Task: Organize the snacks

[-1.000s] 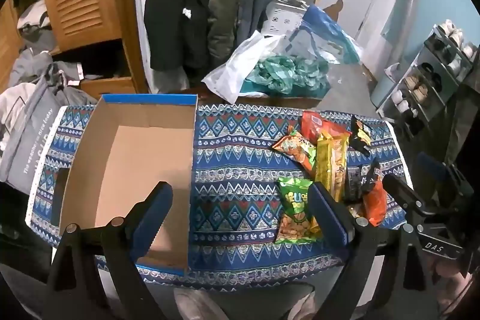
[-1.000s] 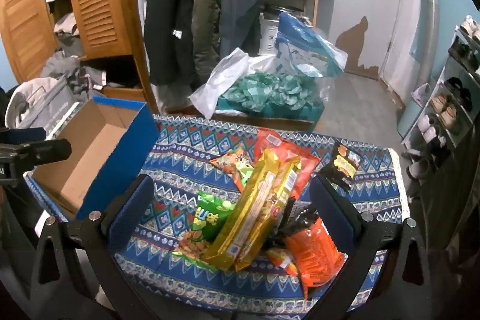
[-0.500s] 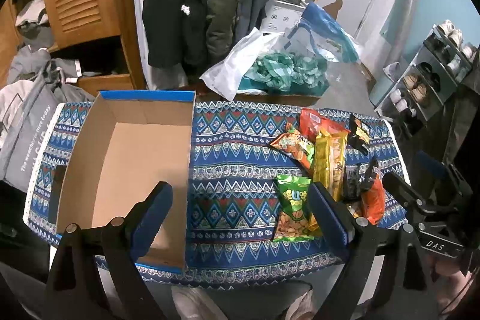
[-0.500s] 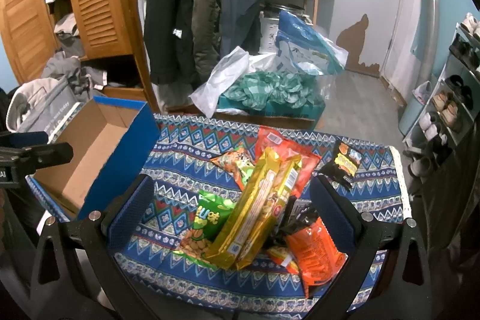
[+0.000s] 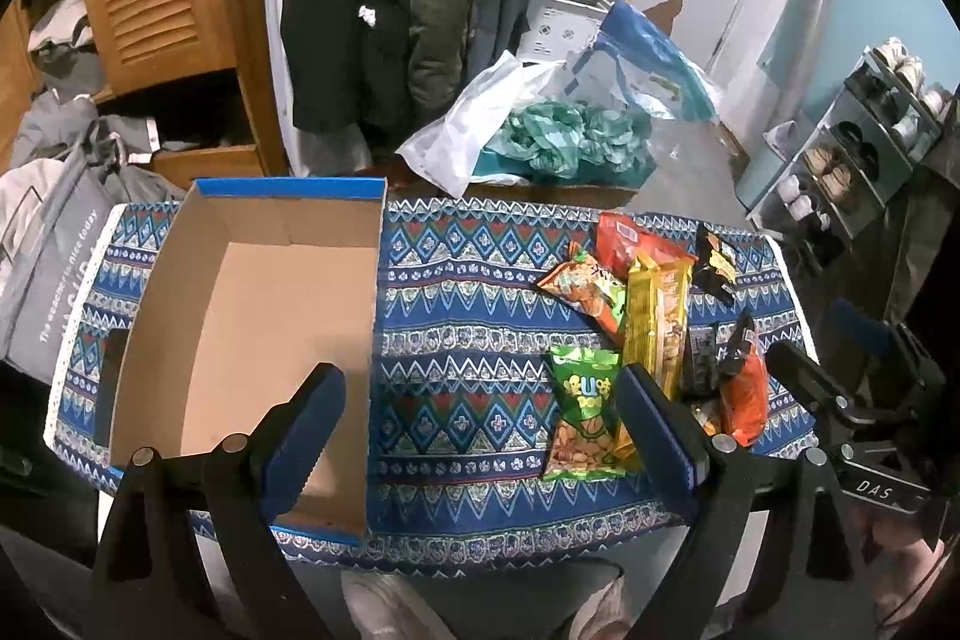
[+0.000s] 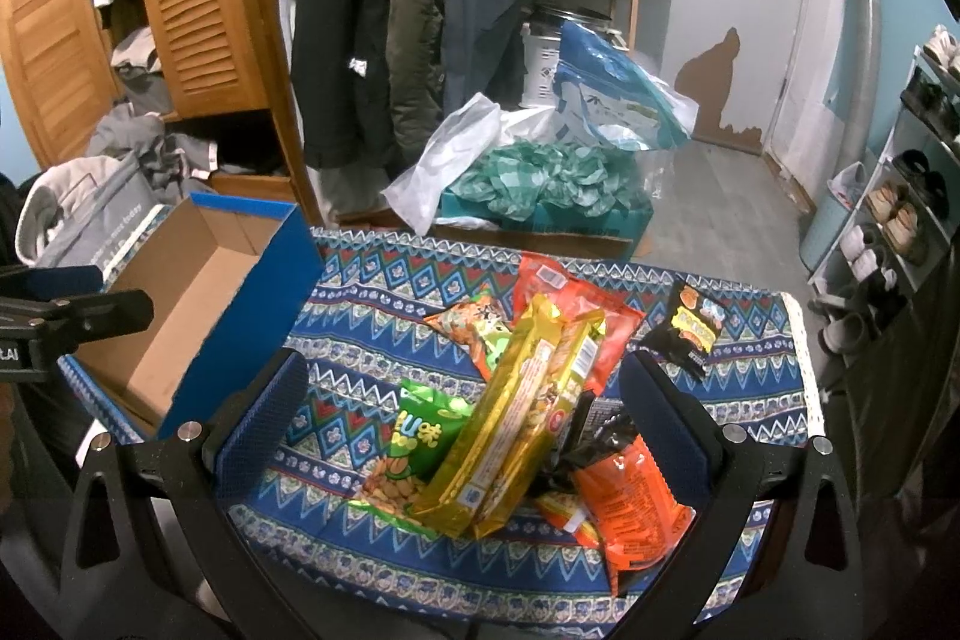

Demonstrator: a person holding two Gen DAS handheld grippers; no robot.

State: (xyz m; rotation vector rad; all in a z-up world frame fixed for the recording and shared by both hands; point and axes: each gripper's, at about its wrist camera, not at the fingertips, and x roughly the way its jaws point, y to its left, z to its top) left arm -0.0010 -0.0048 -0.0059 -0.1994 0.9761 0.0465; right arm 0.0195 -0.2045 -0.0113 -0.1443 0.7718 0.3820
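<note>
In the left wrist view I see my left gripper point(image 5: 480, 421) with its jaws spread wide and nothing between them, held above the near edge of the patterned tablecloth point(image 5: 468, 340). The open cardboard box point(image 5: 252, 316), blue on the outside, lies ahead of and partly under the left jaw; its brown floor is bare. The green peanut bag point(image 5: 585, 412) lies just inside the right jaw, touching the tip of that jaw in the picture, though I cannot tell whether they make contact. Ahead of the right jaw the yellow biscuit pack point(image 5: 657, 322) rests on the orange-green snack bag point(image 5: 585, 289) and the red bag point(image 5: 636, 244); the small black packet point(image 5: 714, 268) lies apart beyond them. The orange packet point(image 5: 747, 394) sits outboard of the right jaw, and my right gripper's finger point(image 5: 804, 382) shows further outboard. In the right wrist view I see my right gripper point(image 6: 462, 400), jaws likewise spread wide and gripping nothing, centred over the snack pile. Between the jaws lie the green peanut bag point(image 6: 420, 448) and the yellow biscuit pack point(image 6: 522, 418), the latter angled toward the far right. The orange packet point(image 6: 630, 496) lies near the right jaw, and the small black packet point(image 6: 687, 328) lies ahead of that jaw, apart from the pile. The cardboard box point(image 6: 240, 304) stands outboard of the left jaw.
</note>
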